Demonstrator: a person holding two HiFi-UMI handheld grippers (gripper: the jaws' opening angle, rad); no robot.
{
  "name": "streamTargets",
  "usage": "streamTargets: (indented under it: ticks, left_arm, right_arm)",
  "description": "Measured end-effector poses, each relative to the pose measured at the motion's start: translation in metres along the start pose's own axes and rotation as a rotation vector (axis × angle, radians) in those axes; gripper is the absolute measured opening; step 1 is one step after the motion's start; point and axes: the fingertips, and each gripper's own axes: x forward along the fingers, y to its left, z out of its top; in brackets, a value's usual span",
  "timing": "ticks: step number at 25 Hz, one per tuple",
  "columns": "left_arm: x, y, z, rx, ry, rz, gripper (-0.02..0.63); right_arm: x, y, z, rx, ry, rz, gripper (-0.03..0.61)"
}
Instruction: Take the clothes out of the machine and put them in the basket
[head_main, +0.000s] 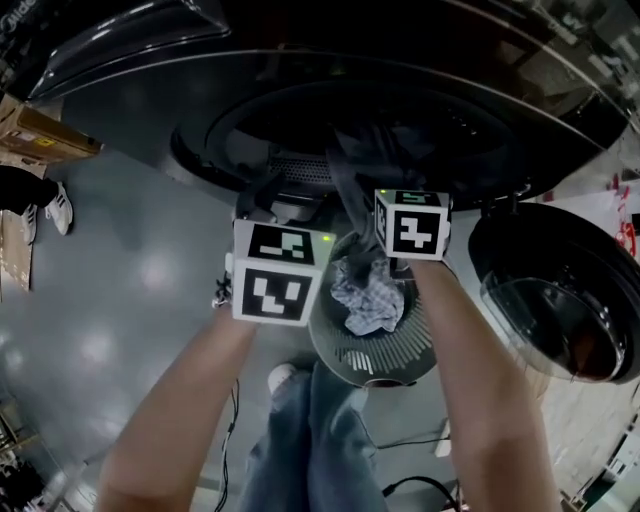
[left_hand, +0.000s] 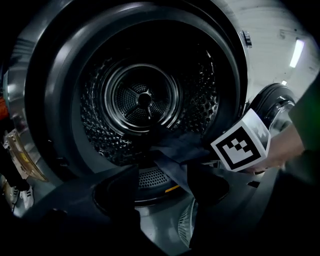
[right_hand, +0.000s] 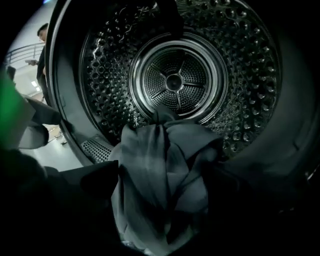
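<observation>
Head view, frame centre: a dark garment (head_main: 350, 185) hangs from the drum (right_hand: 175, 80) of the machine over its lip, its long axis running down toward the basket (head_main: 405, 348), which holds a pale checked cloth (head_main: 365, 297). The right gripper (right_hand: 166, 172) is the nearer: its jaws stand wide and released, the bunched garment straight ahead between them, not visibly pinched. The left gripper (left_hand: 162, 172) stands half-spread and grasps nothing, with a strip of the garment ahead and right of its tips. Closing the right jaws looks like the next step.

Left gripper (left_hand: 161, 175) and right gripper (right_hand: 165, 170) angle downward (both jaws apart).
</observation>
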Motion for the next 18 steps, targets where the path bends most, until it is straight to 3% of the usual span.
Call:
streamTargets:
  ticks: [6,7,8,9,10,18]
  left_arm:
    - [0.007,0.008,-0.012,0.004,-0.004,0.009,0.299]
    - [0.007,0.01,-0.013,-0.005,-0.002,0.013,0.299]
    - [0.007,0.011,-0.014,-0.014,0.0,0.016,0.299]
    - [0.006,0.01,-0.015,-0.02,0.001,0.017,0.299]
    - [0.004,0.01,-0.015,-0.022,0.003,0.018,0.299]
    - [-0.017,-0.001,-0.013,-0.064,0.032,0.024,0.295]
  right_arm:
    - [0.017,-0.006,-0.013,-0.019,0.025,-0.046,0.512]
    - [0.016,-0.007,-0.014,-0.038,0.041,-0.048,0.483]
    - [0.014,-0.008,-0.016,-0.049,0.067,-0.043,0.391]
    - [0.011,-0.009,-0.019,-0.047,0.096,-0.034,0.185]
    - [0.007,-0.01,-0.019,-0.038,0.117,-0.022,0.135]
    - [-0.037,-0.012,-0.006,-0.083,0.091,0.008,0.106]
